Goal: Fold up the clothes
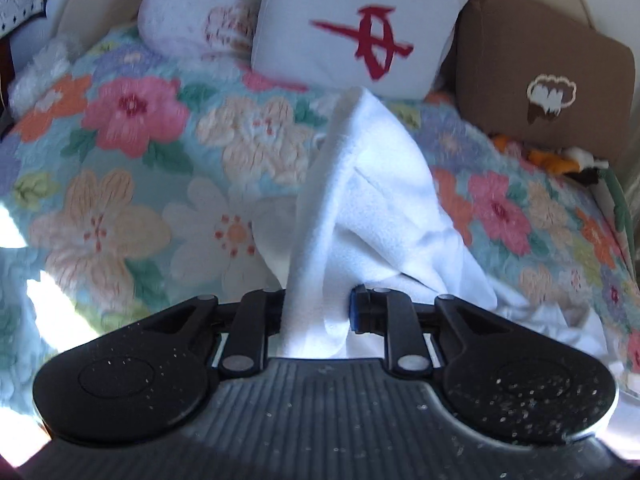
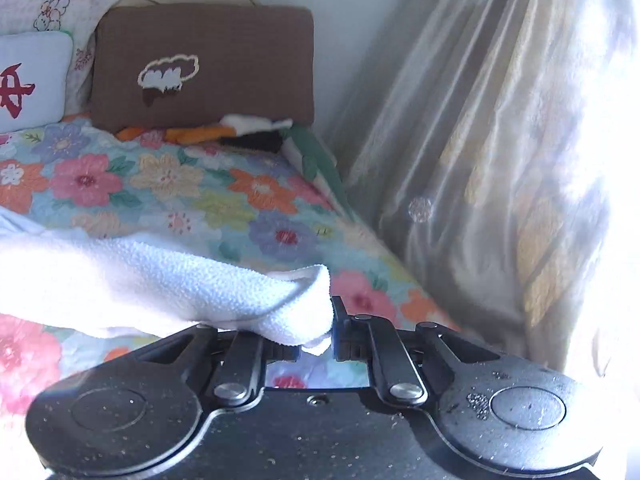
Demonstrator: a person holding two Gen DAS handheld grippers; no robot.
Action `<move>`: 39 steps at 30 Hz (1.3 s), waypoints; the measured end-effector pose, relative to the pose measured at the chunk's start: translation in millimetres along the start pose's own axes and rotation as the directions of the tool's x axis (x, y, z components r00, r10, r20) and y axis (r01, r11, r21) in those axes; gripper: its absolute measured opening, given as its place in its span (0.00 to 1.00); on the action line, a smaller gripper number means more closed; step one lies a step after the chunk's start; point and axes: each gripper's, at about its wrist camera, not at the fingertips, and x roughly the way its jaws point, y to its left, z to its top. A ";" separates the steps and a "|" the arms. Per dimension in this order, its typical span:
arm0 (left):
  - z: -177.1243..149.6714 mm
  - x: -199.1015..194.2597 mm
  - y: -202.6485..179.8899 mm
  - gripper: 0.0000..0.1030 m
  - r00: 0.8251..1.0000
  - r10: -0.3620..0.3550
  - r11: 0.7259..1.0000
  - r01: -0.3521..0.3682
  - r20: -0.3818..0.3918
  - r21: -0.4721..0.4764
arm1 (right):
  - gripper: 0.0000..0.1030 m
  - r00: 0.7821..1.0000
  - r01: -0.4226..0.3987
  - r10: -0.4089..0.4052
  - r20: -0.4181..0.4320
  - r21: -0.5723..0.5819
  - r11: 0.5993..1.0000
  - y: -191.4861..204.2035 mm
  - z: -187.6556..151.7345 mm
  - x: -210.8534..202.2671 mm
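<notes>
Over the flower-patterned bedspread a white fleecy garment is lifted between both tools. Its left gripper is clamped on a bunched fold that rises like a ridge toward the pillows. Its right gripper pinches a rolled edge of the same garment, which sags off to the left. Open bedspread lies ahead up to the brown cushion; a sheer curtain hangs just beside the bed's right edge.

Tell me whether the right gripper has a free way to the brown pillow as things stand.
Probably not yet: the right gripper is shut on the white garment. Beyond it, only floral blanket lies before the brown pillow.
</notes>
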 end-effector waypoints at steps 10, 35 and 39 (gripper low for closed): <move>-25.0 9.8 31.4 0.47 0.985 -0.100 0.991 0.086 -0.138 -0.104 | 0.19 0.897 -0.149 0.173 -0.408 0.088 0.985 23.7 -89.7 55.2; -65.1 -43.4 -52.5 0.72 0.980 -0.152 0.889 0.192 -0.127 0.415 | 0.63 0.697 -0.611 0.650 -0.302 0.224 0.759 86.5 -16.8 6.7; -58.9 -55.0 -65.1 0.72 0.962 -0.248 0.841 0.271 -0.112 0.469 | 0.66 0.720 -0.600 0.632 -0.286 0.203 0.774 91.2 -7.6 14.6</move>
